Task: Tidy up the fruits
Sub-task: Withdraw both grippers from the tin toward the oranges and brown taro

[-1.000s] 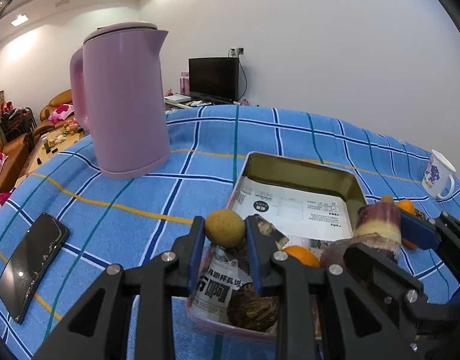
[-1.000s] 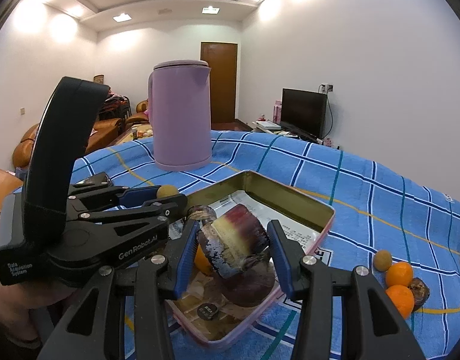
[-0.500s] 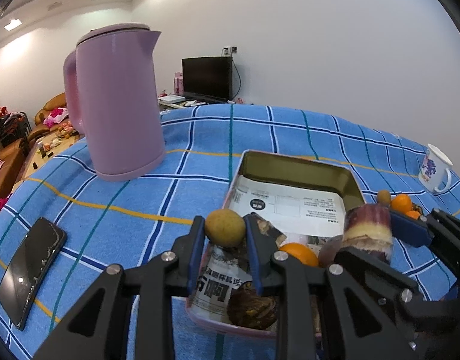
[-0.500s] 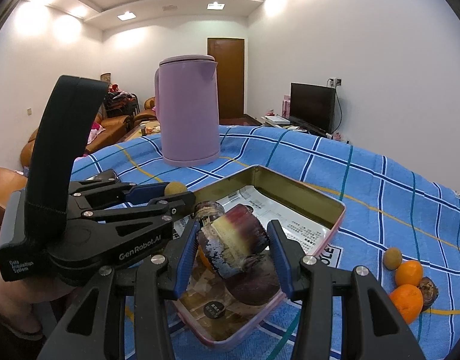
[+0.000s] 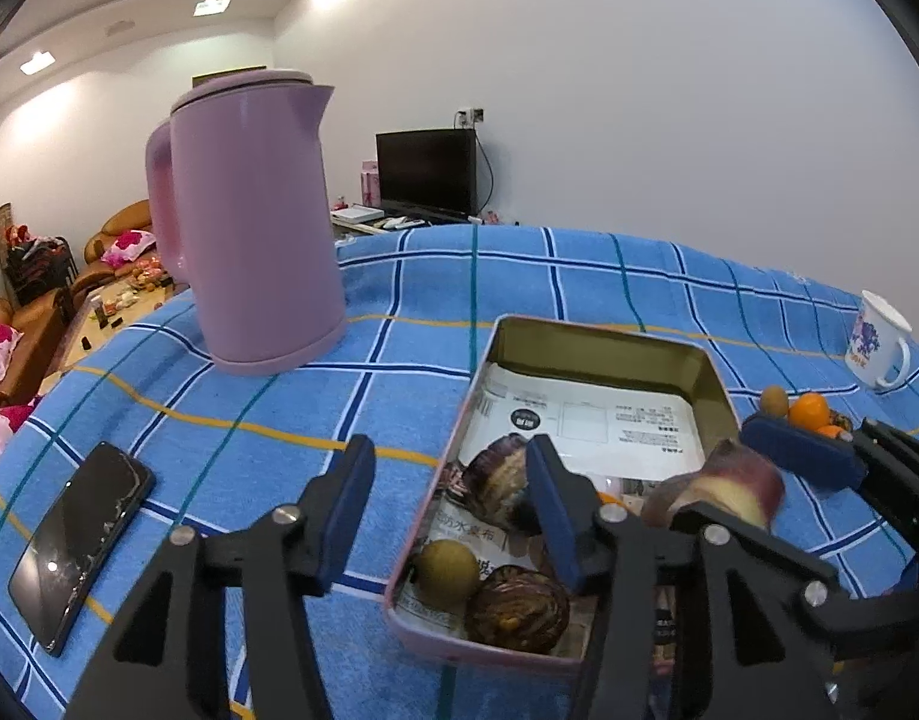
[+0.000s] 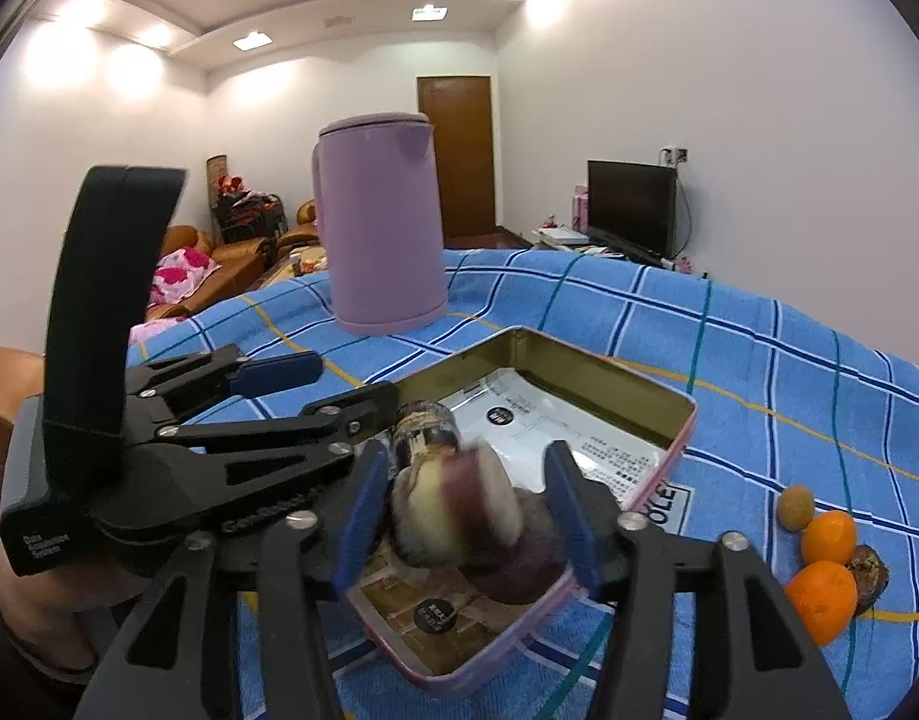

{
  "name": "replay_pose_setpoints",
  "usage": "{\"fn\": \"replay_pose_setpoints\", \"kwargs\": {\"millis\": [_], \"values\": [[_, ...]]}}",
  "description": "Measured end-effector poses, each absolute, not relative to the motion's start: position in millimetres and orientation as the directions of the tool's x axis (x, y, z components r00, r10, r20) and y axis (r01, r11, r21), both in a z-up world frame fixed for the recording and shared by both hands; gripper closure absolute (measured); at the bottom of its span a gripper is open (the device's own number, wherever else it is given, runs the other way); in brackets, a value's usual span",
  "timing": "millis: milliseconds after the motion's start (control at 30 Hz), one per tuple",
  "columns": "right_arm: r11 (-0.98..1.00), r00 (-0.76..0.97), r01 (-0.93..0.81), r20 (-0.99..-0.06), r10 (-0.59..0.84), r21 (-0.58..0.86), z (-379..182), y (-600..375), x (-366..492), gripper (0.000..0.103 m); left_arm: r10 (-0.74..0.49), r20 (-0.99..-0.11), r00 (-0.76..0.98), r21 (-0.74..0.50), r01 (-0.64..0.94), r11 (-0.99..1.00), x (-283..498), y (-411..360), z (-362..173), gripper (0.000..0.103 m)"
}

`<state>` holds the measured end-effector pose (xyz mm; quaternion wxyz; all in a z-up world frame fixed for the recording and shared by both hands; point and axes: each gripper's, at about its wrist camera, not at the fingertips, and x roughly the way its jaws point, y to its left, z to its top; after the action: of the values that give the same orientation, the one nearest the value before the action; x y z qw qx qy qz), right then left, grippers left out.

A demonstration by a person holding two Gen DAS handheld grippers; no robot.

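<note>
Both claws are opening: round yellow-brown fruit [image 5: 446,561] has dropped from left gripper [image 5: 453,507] into the rectangular metal tin's [image 5: 603,343] near corner; purple-and-cream sugarcane piece [image 6: 453,507] sits loose between the right gripper [image 6: 462,510] pads.

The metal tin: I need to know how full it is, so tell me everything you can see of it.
The metal tin is a shallow rectangular box with rounded corners, gold inside and pink outside, with no lid on it. It lies flat on the blue checked cloth, near the pink kettle. Printed paper lines its bottom. The near end holds a small yellow-brown fruit, dark wrinkled fruits and purple-and-cream chunks; the far half shows only paper.
</note>
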<state>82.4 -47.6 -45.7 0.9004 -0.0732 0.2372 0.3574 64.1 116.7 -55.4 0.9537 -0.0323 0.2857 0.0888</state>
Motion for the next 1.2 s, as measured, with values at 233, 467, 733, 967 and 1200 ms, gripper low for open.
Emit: {"fn": "replay_pose_setpoints", "kwargs": {"millis": [233, 467, 733, 967, 1200], "values": [[0.753, 0.658, -0.656, -0.451, 0.603, 0.050, -43, -56, 81, 0.031, 0.159, -0.539, 0.827, -0.027, -0.205, 0.978, 59, 118, -54, 0.035], [0.778, 0.684, -0.626, -0.440, 0.582, 0.055, -41, -70, 77, 0.029, 0.161, -0.542, 0.825, -0.017, -0.203, 0.979, 60, 109, -53, 0.025], [0.851, 0.748, -0.520, -0.441, 0.496, 0.075, -33, -133, 78, 0.029, 0.099, -0.548, 0.830, 0.009, -0.113, 0.994, 64, 62, -46, 0.017], [0.932, 0.838, -0.320, -0.408, 0.362, 0.171, -24, -219, 93, 0.029, 0.030, -0.525, 0.850, 0.076, 0.012, 0.997, 66, -5, -36, 0.011], [0.971, 0.858, -0.184, -0.457, 0.234, 0.151, -33, -264, 103, 0.029, -0.101, -0.572, 0.814, 0.065, 0.168, 0.984, 89, -69, -38, 0.011]]}}
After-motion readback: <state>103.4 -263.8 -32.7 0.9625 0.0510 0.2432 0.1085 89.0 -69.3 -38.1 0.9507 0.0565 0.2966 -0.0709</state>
